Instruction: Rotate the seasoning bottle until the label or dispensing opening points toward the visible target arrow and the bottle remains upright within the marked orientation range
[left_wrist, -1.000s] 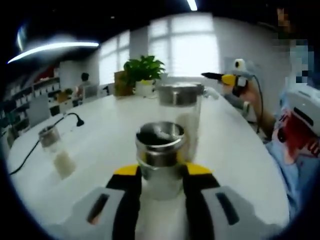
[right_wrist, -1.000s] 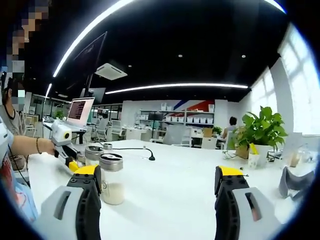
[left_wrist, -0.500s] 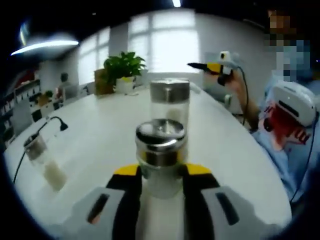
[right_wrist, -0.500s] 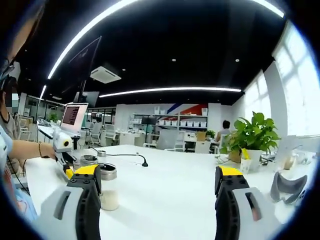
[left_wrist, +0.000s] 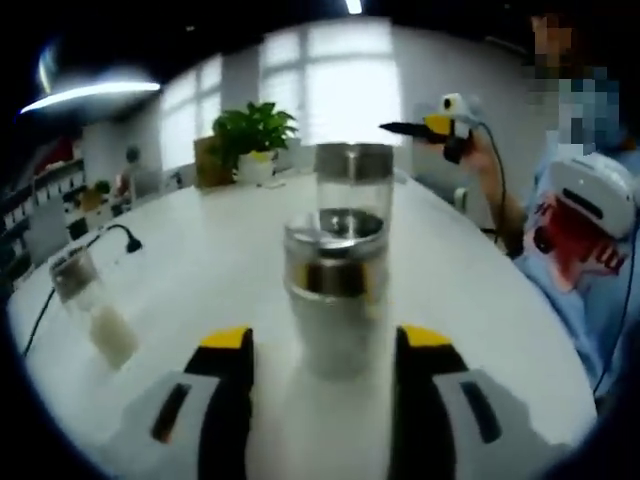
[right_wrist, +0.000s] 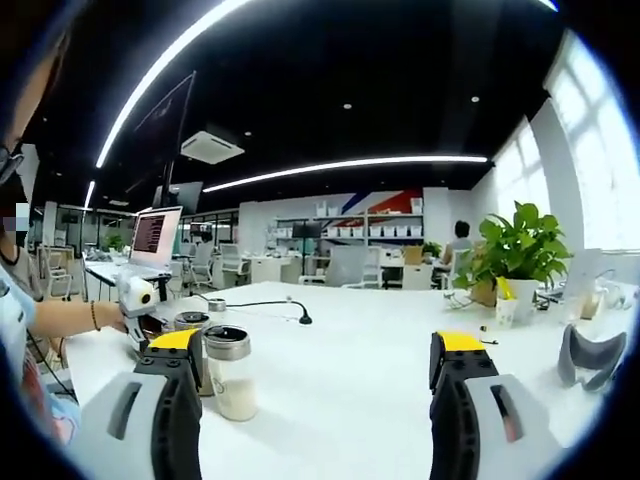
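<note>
My left gripper (left_wrist: 322, 350) spread wide, gripping nothing. Seasoning bottle (left_wrist: 334, 290) upright on white table (left_wrist: 200, 260) between my jaws, clear of both. Bottle: clear glass cylinder, brushed-metal collar and lid, pale contents. Taller metal-capped jar (left_wrist: 354, 185) just behind bottle. Third jar (left_wrist: 95, 305) well left of bottle. My right gripper (right_wrist: 315, 400) also spread, holding nothing.
</note>
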